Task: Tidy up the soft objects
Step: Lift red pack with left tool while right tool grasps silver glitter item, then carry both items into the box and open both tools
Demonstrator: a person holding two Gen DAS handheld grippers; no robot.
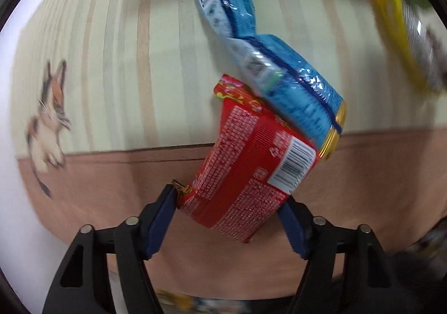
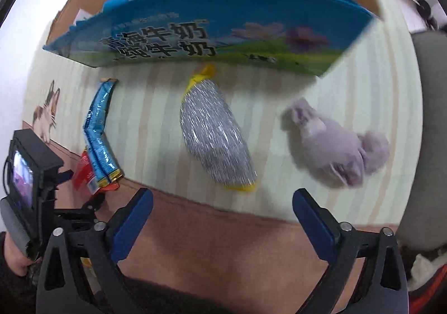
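My left gripper (image 1: 227,202) is shut on a red snack packet (image 1: 251,163), its blue pads pressing the packet's near end. A blue snack packet (image 1: 268,68) lies over the red packet's far end on the striped tablecloth. In the right wrist view my right gripper (image 2: 223,219) is open and empty, above the table's brown front band. Ahead of it lie a silver-and-yellow packet (image 2: 215,135) and a lilac plush rabbit (image 2: 335,146). The blue packet (image 2: 97,129), the red packet (image 2: 83,171) and the left gripper (image 2: 56,202) show at the left.
A blue milk carton box (image 2: 218,31) holding several soft items stands at the back of the table. The tablecloth (image 1: 125,62) has a printed cat (image 1: 47,118) at the left. A grey chair (image 2: 427,132) stands at the right. The silver-and-yellow packet (image 1: 410,43) shows at the left view's right edge.
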